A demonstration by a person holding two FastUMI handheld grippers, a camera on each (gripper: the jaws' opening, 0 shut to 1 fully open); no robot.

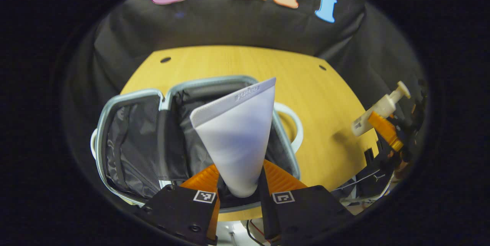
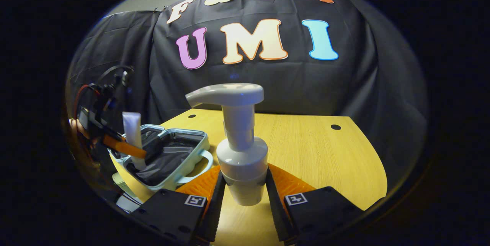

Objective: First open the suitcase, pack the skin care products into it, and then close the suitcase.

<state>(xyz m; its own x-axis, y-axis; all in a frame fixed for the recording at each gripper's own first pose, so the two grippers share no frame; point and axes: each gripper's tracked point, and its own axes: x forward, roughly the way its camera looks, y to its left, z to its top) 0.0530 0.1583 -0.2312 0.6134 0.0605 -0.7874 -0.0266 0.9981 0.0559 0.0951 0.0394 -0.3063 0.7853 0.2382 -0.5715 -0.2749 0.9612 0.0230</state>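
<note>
While the left claw (image 1: 240,188) is pinching the narrow end of a white tube (image 1: 237,138), with a finger pressing on each side, the tube is fanning out ahead of it to its flat crimped end, hanging above the open suitcase (image 1: 134,100). Seen from this claw, the suitcase is lying directly below and ahead on the wooden table (image 1: 237,62), both halves spread flat and showing dark lining, with a pale handle loop (image 1: 293,119) sticking out to the right of the tube. Far off to the right, the other claw (image 1: 383,127) is appearing at the table's edge, carrying a pump bottle (image 1: 377,112) tilted in the air.

The right gripper view is giving the bottle up close: the right claw (image 2: 243,192) is gripping the white pump bottle (image 2: 241,150) around its lower body, both fingers against its sides, the bottle standing upright between them and its pump head (image 2: 227,94) pointing left. The table (image 2: 317,150) is stretching out ahead and to the right beneath it. To the left of this claw and farther off, the suitcase (image 2: 180,161) is showing from the side as a pale blue shell, its handle facing the claw, and the left claw (image 2: 132,148) is reaching in above it from the left with the white tube (image 2: 133,131) standing nearly upright over the lining, a hand (image 2: 78,127) partly showing behind the rig.
</note>
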